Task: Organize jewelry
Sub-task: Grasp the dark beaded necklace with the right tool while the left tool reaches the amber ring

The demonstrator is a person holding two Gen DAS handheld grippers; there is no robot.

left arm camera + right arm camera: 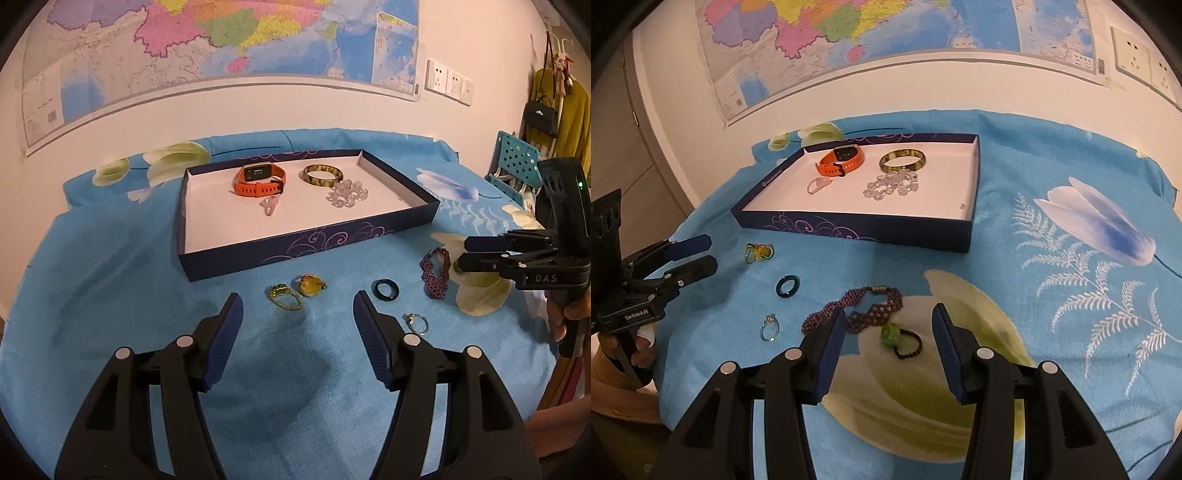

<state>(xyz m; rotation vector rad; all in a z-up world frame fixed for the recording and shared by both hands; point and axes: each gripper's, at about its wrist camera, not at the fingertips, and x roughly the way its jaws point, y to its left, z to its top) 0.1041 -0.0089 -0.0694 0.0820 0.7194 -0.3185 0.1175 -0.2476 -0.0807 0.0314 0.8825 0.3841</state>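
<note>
My left gripper [298,298] stands open just short of a gold-green ring [284,297] and an amber ring [312,284] on the blue cloth. A dark ring [386,290] and a silver ring [417,323] lie to its right. My right gripper [889,310] is open over a purple beaded bracelet [864,304] and a green-bead ring [899,338], and its pads touch neither. The navy tray [310,243] behind holds an orange watch [258,181], a bangle [323,175], a crystal bracelet [347,194] and a clear ring [269,206].
A flowered blue cloth [1071,295] covers the table, which stands against a wall with a map [221,55]. A teal stool [517,158] and hanging bags are off the right edge. A hand [642,343] holds the left gripper's handle.
</note>
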